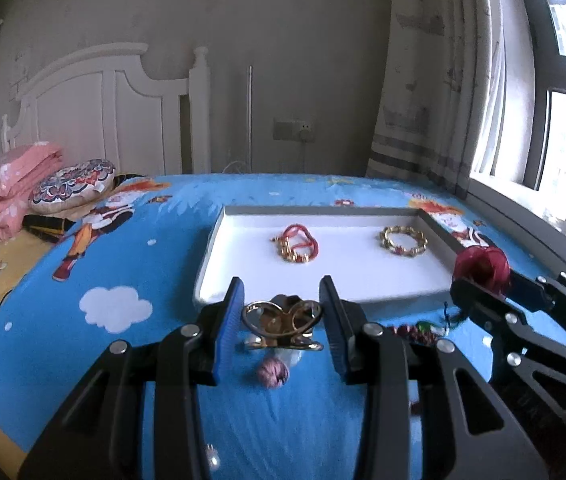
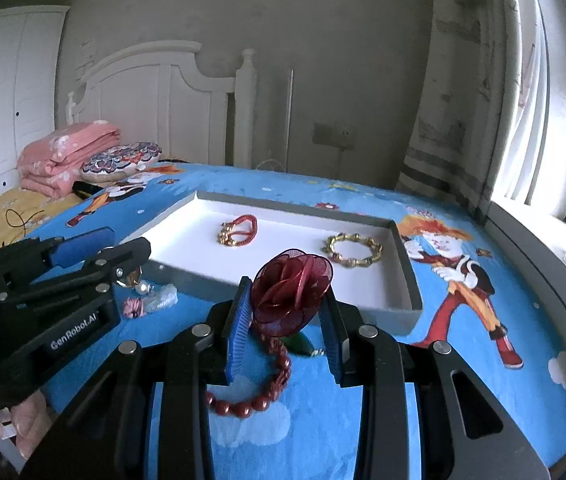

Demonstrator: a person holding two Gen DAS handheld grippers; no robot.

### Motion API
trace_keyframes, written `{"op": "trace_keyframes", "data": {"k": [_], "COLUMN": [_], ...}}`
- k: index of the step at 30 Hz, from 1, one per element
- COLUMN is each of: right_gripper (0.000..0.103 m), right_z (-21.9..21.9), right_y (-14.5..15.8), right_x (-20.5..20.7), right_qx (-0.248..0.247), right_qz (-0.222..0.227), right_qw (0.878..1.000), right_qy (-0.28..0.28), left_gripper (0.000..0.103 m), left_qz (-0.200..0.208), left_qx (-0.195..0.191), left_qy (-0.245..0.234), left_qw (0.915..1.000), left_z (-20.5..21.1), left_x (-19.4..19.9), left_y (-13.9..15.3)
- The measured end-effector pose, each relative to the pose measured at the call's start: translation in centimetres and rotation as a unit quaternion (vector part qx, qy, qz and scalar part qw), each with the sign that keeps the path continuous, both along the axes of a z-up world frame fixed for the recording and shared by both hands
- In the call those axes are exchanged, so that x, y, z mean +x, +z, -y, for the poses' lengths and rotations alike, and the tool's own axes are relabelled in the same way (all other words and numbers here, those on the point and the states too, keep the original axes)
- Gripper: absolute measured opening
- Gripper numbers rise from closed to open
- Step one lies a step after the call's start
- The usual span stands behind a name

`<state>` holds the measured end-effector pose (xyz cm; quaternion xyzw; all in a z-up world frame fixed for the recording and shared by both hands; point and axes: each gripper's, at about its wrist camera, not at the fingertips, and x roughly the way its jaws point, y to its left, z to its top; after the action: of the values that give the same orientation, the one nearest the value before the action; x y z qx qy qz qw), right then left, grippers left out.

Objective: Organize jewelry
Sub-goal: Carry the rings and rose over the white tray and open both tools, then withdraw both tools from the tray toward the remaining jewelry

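My right tongs (image 2: 286,304) grip the red flower (image 2: 293,290) above the bead bracelet (image 2: 261,384) on the bed (image 2: 463,380). My left tongs (image 1: 281,312) look spread around a gold clip (image 1: 281,322), probably not touching. Two bracelets already lie in the tray (image 2: 405,280).

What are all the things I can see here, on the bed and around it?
Tray: one, white inside, on the blue bedsheet.
Red cord bracelet: one, red and gold, tray's left part.
Gold bracelet: one, tray's right part.
Red mesh flower: one, dark red, between the right gripper's fingers.
Gold hair clip: one, between the left gripper's fingers.
Red bead bracelet: one, on the sheet under the flower.
Folded quilt: one, pink, by the headboard.
Cushion: one, patterned, beside the quilt.
Left gripper: black, blue pads.
Right gripper: same.
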<state>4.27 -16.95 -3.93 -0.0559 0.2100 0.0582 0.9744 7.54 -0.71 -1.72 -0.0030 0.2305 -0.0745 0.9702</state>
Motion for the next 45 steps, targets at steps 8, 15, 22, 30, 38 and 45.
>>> {"op": "trace_keyframes", "data": {"k": [8, 15, 22, 30, 38, 45], "right_gripper": [0.032, 0.032, 0.032, 0.032, 0.043, 0.072], "right_z": [0.5, 0.5, 1.0, 1.1, 2.0, 4.0], "right_y": [1.2, 1.8, 2.5, 1.7, 0.9, 3.1], "right_x": [2.6, 6.2, 10.8, 15.8, 18.1, 12.4], "right_qx": [0.006, -0.008, -0.001, 0.019, 0.025, 0.038], "right_qz": [0.004, 0.006, -0.008, -0.057, -0.098, -0.038], "right_qw": [1.000, 1.000, 1.000, 0.998, 0.993, 0.998], "right_qy": [-0.009, -0.014, -0.024, -0.037, -0.056, -0.032], "left_gripper": [0.038, 0.038, 0.038, 0.038, 0.042, 0.071], "left_qz": [0.014, 0.013, -0.009, -0.049, -0.094, -0.036], "left_qx": [0.009, 0.015, 0.019, 0.033, 0.041, 0.038], "left_qy": [0.009, 0.017, 0.040, 0.041, 0.049, 0.049], "left_qw": [0.9998, 0.9997, 0.9990, 0.9974, 0.9935, 0.9975], "left_z": [0.6, 1.5, 1.4, 2.6, 2.9, 1.5], "left_x": [2.4, 6.0, 10.4, 14.1, 16.5, 12.2], "left_y": [2.2, 3.2, 2.9, 1.8, 0.6, 2.3]}}
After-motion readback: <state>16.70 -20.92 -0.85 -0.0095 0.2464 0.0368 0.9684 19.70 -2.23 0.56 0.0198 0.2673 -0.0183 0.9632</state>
